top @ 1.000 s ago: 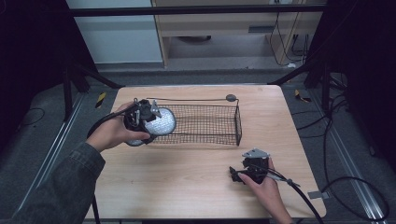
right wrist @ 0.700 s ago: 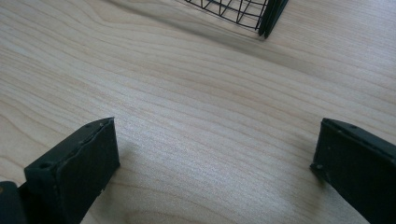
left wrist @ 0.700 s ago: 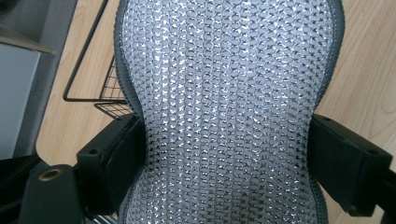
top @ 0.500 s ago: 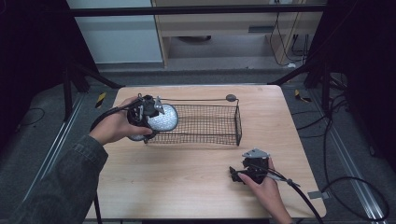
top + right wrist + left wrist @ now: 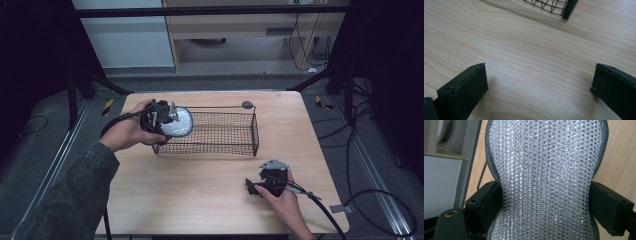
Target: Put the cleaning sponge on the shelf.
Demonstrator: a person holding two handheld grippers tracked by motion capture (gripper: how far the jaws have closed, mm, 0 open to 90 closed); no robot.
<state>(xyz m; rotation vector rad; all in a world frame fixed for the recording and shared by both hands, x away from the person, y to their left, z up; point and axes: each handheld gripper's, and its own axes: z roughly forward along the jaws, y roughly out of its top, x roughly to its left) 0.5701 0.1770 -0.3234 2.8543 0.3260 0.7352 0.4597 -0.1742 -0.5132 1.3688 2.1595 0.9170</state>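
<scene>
No brand, label or other writing can be read on anything in these views.

The left gripper is clamped on a silvery, sparkly mesh-textured pad with a dark grey rim; in the left gripper view the two black jaws pinch this pad inward at its waist from both sides. In the high view the pad is held above the left end of the black wire-mesh rectangular basket, which stands on the far middle of the light wooden table. Compared with a second ago, the left hand has carried the pad a little farther from the person and to the right, over the basket's left edge.

The right gripper rests on the near right of the table, unmoved, its jaws spread wide with only bare wood between them.
</scene>
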